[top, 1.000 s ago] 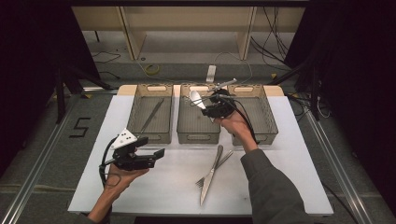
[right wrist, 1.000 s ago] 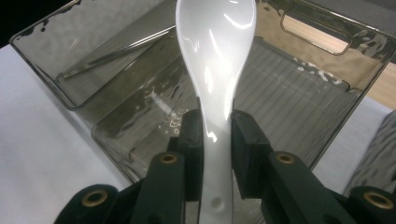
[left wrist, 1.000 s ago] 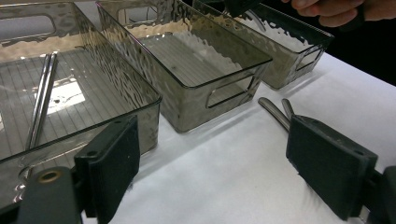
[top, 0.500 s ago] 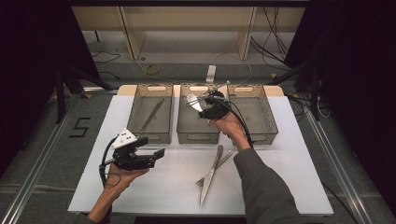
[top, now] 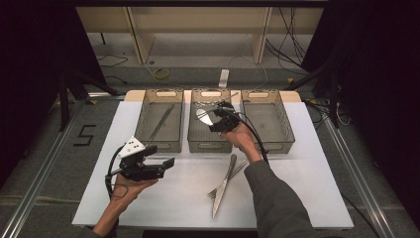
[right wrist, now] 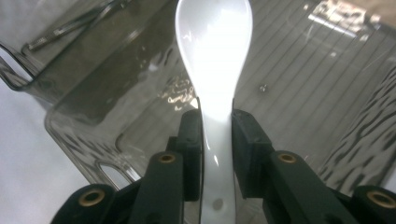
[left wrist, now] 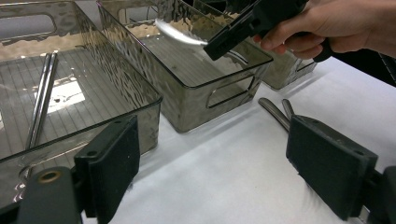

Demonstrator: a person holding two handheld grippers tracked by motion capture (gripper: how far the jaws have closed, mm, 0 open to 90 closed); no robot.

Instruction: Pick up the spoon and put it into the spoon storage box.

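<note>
Since the earlier frame, the right gripper (top: 214,120) is advanced over the middle bin (top: 210,144); spoon (right wrist: 214,56) clamped ahead, above its floor. Left gripper (top: 166,162) held apart. Early release risks clatter.

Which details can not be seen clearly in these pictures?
- Spoon bowl: glare whitens it in the right gripper view; handle end cut off by the bottom edge.
- Fork tines: too small in the high view, partly under the knife.
- Left tongs: bodies cut off by the bottom edge.
</note>
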